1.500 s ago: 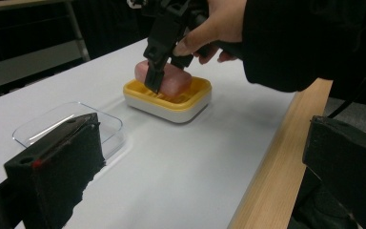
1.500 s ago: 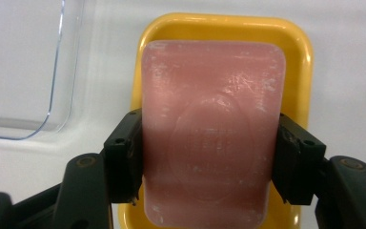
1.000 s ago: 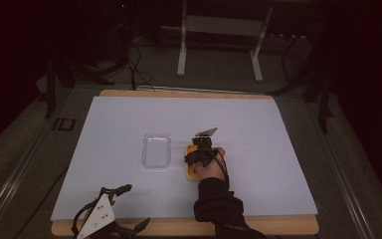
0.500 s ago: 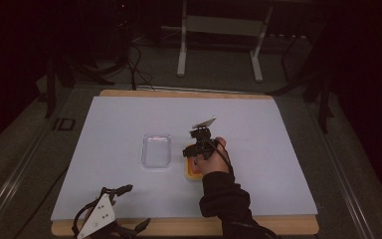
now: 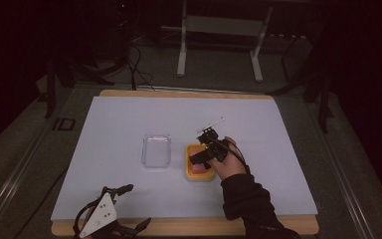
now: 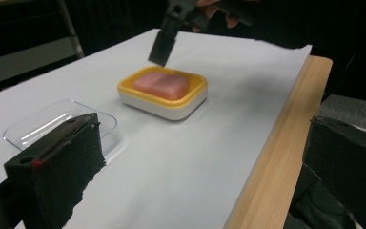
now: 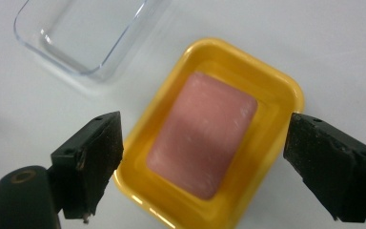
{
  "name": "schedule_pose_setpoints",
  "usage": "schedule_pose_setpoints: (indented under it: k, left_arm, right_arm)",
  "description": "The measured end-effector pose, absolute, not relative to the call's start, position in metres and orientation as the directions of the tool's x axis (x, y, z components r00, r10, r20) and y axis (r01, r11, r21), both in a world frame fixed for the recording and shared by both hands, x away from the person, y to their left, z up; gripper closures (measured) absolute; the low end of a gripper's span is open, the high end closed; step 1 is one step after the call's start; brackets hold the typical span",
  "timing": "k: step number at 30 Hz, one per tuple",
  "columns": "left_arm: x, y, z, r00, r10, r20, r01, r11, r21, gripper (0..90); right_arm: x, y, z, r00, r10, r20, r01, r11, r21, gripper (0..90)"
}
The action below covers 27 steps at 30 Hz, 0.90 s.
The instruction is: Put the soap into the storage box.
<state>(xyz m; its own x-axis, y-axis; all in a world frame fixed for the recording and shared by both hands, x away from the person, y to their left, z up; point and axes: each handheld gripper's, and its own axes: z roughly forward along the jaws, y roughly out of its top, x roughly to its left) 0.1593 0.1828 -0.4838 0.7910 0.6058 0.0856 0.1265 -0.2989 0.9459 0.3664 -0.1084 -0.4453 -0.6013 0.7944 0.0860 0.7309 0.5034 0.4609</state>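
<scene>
A yellow soap dish (image 5: 199, 177) with a pink soap bar (image 5: 197, 166) in it sits near the middle of the white sheet. A clear plastic lid (image 5: 156, 150) lies just left of it, apart from it. My right gripper (image 5: 202, 149) hovers over the dish, open, its jaws straddling the soap bar (image 7: 205, 138) and the dish rim (image 7: 267, 81) without touching them. The lid (image 7: 81, 33) lies at upper left there. My left gripper (image 5: 137, 206) rests open and empty at the table's front left edge. It looks across at the dish (image 6: 162, 102) and the lid (image 6: 52, 121).
A white sheet (image 5: 278, 129) covers the table, with a wooden edge (image 5: 204, 226) along the front. Beyond the far edge stand a metal frame's legs (image 5: 181, 50) and cables (image 5: 134, 64) on the dark floor.
The right hand has drawn back and risen off the dish, so the soap now shows beside it. The left gripper has not moved.
</scene>
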Motion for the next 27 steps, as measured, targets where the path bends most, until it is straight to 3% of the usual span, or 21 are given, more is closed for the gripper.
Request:
schedule_pose_setpoints:
  k: [12, 18, 27]
  left_arm:
    - [0.161, 0.182, -0.485, 0.786, 0.611, 0.087, 0.134, -0.308, 0.942, 0.3]
    - [0.161, 0.182, -0.485, 0.785, 0.614, 0.086, 0.136, -0.306, 0.942, 0.3]
    - [0.163, 0.181, -0.486, 0.786, 0.613, 0.084, 0.140, -0.309, 0.941, 0.3]
  right_arm:
    - [0.354, -0.160, -0.440, -0.680, 0.728, 0.082, 0.633, 0.527, 0.567, 13.4]
    - [0.346, -0.187, -0.444, -0.667, 0.735, 0.123, 0.655, 0.499, 0.567, 13.4]
    - [0.332, -0.220, -0.449, -0.635, 0.768, 0.085, 0.650, 0.472, 0.595, 13.2]
